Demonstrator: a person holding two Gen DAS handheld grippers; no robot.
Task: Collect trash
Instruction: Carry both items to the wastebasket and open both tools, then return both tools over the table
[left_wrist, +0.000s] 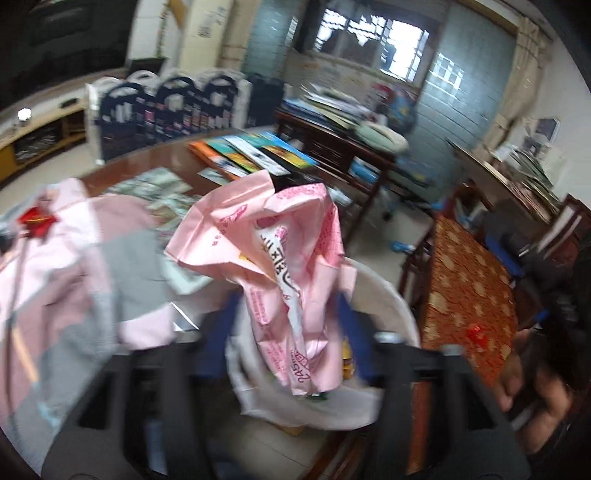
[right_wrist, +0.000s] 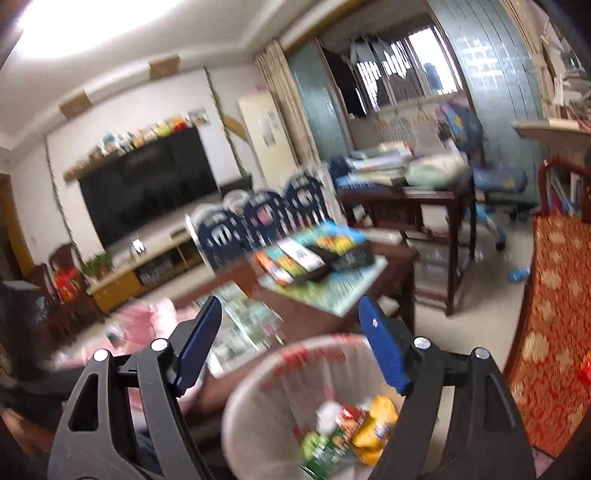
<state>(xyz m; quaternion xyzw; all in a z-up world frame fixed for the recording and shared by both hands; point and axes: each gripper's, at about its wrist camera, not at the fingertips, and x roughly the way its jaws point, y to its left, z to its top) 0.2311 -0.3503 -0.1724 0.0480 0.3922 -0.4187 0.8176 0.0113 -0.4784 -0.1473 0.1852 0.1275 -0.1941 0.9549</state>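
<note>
Left claw (left_wrist: 288, 306) stands released, its blue fingers (left_wrist: 231, 314) either side of a crumpled pink wrapper (left_wrist: 280, 266) above the lined white bin (left_wrist: 384, 295). Right claw (right_wrist: 291, 343) is spread and empty, the bin (right_wrist: 280, 373) at six o'clock, holding colourful wrappers (right_wrist: 373, 424).

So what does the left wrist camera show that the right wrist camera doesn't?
Only the left wrist view shows the pink bag between the left gripper fingers, over the bin; whether they touch it is unclear. Only the right wrist view shows the wrappers inside the bin, the TV, and the empty, open right gripper. Both show the bin, the booklets and the window.
</note>
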